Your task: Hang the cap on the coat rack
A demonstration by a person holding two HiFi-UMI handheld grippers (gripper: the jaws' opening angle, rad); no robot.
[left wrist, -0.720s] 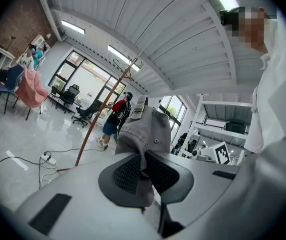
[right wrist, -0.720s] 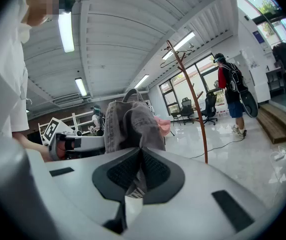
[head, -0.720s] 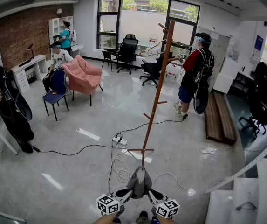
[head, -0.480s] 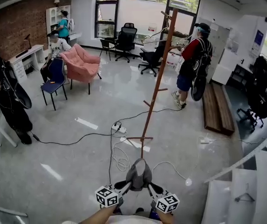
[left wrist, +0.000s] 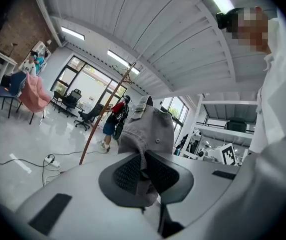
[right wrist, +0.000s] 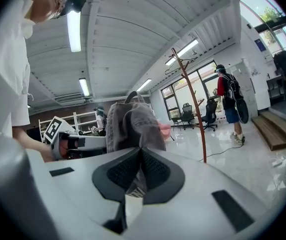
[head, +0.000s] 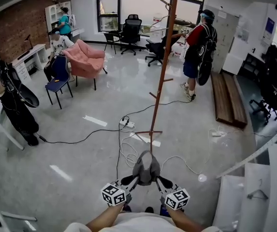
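A grey cap (head: 146,168) hangs between my two grippers, low in the head view and in front of the rack's foot. My left gripper (head: 132,180) is shut on the cap's left edge, and its view shows grey cloth (left wrist: 147,134) pinched between the pads. My right gripper (head: 160,181) is shut on the right edge, with the cap (right wrist: 132,126) rising above its jaws. The coat rack (head: 162,66) is a tall brown pole with short pegs, standing on the floor straight ahead of me. It also appears as a thin pole (left wrist: 103,119) and, from the right gripper, as the same pole (right wrist: 195,114).
White cables and a power strip (head: 126,123) lie on the floor round the rack's base. A person with a backpack (head: 196,47) stands beyond the rack. A pink armchair (head: 84,62) and blue chair (head: 57,79) stand at left, a white table (head: 273,178) at right.
The view has tipped down and moved forward: the rack's foot sits nearer and the cap and both grippers ride higher in the frame. Both grips on the cap are unchanged.
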